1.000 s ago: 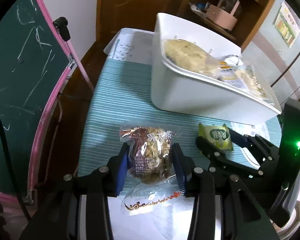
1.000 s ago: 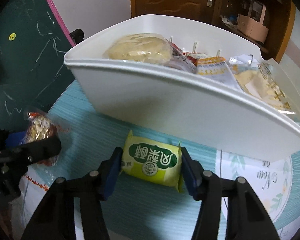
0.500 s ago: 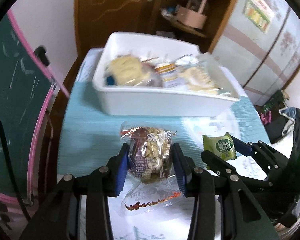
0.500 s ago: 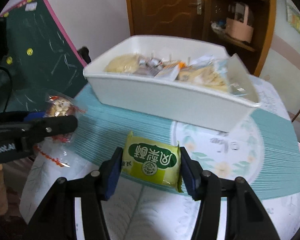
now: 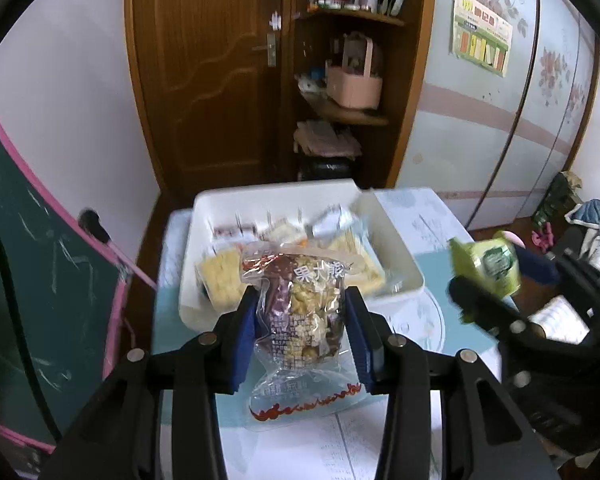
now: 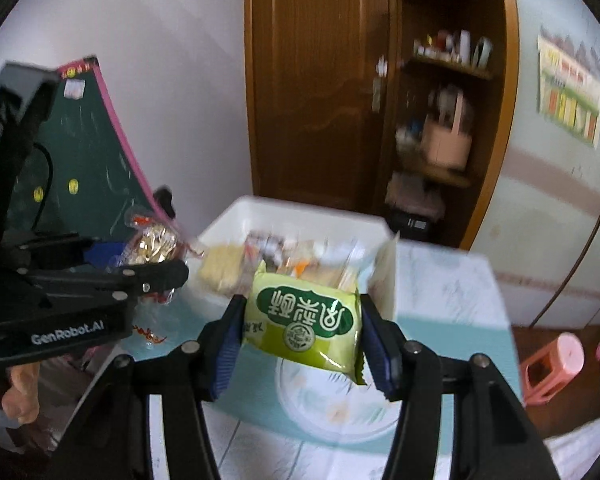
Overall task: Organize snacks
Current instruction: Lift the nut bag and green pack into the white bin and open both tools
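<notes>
My left gripper (image 5: 302, 332) is shut on a clear packet of mixed nuts (image 5: 300, 312), held in the air above the table, short of the white bin (image 5: 400, 264). The right gripper (image 6: 302, 328) is shut on a green pastry packet (image 6: 304, 324), also lifted above the table. In the left wrist view the green packet (image 5: 488, 264) shows at the right in the other gripper's fingers. In the right wrist view the nut packet (image 6: 152, 246) hangs at the left. The white bin (image 6: 260, 208) holds several wrapped snacks.
The table has a teal striped cloth (image 5: 172, 320) with a white floral print (image 6: 340, 408). A green chalkboard with a pink frame (image 5: 40, 280) stands left of the table. Behind are a wooden door (image 5: 212, 72) and shelves. A pink stool (image 6: 552, 364) sits on the floor at right.
Both grippers have risen well above the table with their packets held. The bin now appears lower and farther, seen from above. The grips look unchanged.
</notes>
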The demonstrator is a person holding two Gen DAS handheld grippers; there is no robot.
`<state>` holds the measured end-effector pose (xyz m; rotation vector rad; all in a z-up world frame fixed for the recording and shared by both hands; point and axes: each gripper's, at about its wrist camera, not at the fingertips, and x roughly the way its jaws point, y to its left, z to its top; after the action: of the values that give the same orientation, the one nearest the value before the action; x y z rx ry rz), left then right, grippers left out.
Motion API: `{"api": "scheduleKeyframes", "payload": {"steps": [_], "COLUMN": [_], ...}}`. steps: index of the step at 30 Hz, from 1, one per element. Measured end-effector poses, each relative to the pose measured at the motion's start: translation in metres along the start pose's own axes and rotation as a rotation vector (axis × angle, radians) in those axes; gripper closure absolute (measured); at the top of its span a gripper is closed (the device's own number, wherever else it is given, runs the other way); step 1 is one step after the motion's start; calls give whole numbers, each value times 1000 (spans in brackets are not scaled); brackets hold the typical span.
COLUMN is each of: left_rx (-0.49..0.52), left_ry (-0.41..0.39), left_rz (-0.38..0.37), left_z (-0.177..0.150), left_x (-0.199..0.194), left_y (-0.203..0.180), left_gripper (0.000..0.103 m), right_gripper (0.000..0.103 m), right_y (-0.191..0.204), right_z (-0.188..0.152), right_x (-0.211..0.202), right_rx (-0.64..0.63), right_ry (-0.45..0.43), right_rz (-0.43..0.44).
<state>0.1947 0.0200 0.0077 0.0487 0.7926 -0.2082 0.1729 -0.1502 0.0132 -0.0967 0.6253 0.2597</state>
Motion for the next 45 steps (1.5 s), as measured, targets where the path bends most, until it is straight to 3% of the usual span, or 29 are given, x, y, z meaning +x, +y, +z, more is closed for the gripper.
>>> {"api": "scheduleKeyframes", "payload": {"steps": [7,20,26,37,38,40,41,42,45], "left_rx": [32,8,-17,-17,-18,-19,-21,-25,-26], "left_ry": [-37,-62,-30,61,65,71,62,48,38], "left_rz": [54,147,145,161,167,184,211,234,221], "left_z": [49,137,146,128,128,126,125,125,125], "left_x": [-7,37,76,145,149,155,157,156,156], "left_y": [-5,12,20,26,26,27,27,28,31], "left_gripper": [62,62,62,62,60,35,14,6,4], "right_gripper": [47,47,46,44,44,43,42,41,39], "right_y": [-17,-47,-52,-57,-57,-56,-57,-59,-64], "right_z": [48,124,134,107,104,99,98,95,90], "right_x": [-2,47,75,143,149,159,165,171,173], "right_rx": [-21,17,12,32,31,31,34,44,95], "right_ry": [-87,-83,-67,89,106,141,163,189,214], "right_rz": [-56,-105,-120,-84,-80,-64,-49,-34,8]}}
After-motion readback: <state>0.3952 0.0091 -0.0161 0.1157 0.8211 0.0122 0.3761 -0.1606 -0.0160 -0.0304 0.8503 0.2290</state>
